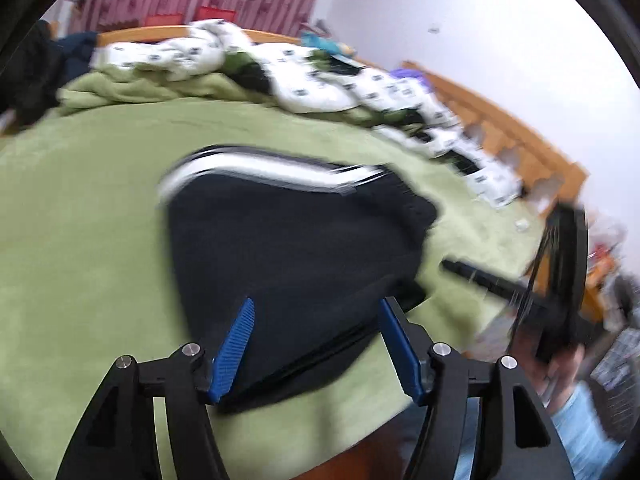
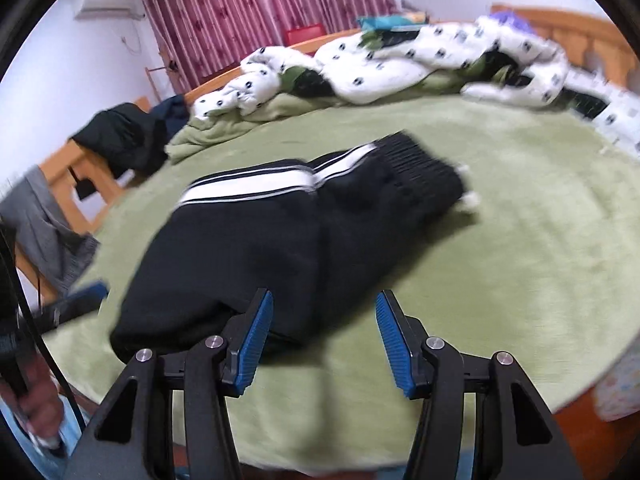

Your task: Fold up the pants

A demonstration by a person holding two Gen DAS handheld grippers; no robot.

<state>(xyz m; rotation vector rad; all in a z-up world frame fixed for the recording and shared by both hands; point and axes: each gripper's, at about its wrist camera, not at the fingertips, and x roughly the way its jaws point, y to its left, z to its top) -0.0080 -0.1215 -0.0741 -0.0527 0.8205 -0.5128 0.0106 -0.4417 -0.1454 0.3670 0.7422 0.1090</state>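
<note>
The black soft fabric pants with white side stripes (image 2: 304,224) lie folded on the green fleece bed cover (image 2: 540,240), just ahead of both tools. Left tool (image 1: 316,344) and right tool (image 2: 324,340) gape apart, holding nothing. The cloth looks light and limp; pinching a doubled edge near the waistband seems safest.

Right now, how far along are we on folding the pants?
Mostly done, it looks like. The black pants already lie in a compact folded bundle on the green blanket, white side stripe and ribbed waistband on top. Nothing is in hand: the left gripper and right gripper are both open, holding no fabric. What may remain is one more fold or a tidy of the near edge; the blur hides finer detail.
</note>
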